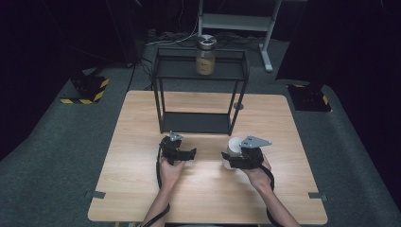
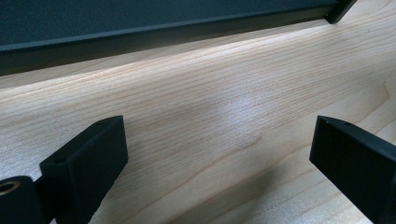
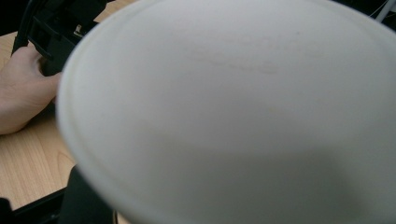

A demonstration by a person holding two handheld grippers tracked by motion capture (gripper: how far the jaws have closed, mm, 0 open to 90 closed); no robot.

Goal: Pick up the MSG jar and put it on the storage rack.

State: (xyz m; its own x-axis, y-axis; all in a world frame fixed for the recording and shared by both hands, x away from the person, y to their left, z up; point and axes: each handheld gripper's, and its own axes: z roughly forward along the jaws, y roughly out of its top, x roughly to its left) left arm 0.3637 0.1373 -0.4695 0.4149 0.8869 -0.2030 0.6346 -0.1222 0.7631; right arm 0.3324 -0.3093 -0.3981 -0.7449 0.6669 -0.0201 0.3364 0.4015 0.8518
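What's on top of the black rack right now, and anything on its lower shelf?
On the black rack's top shelf stands one glass jar with a metal lid and tan contents. The lower shelf looks bare from the high view; its back edge, under the top shelf, is hidden.

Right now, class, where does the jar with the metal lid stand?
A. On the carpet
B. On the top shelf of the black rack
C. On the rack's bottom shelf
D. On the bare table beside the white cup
B: the high view shows the jar standing on the top shelf of the black rack.
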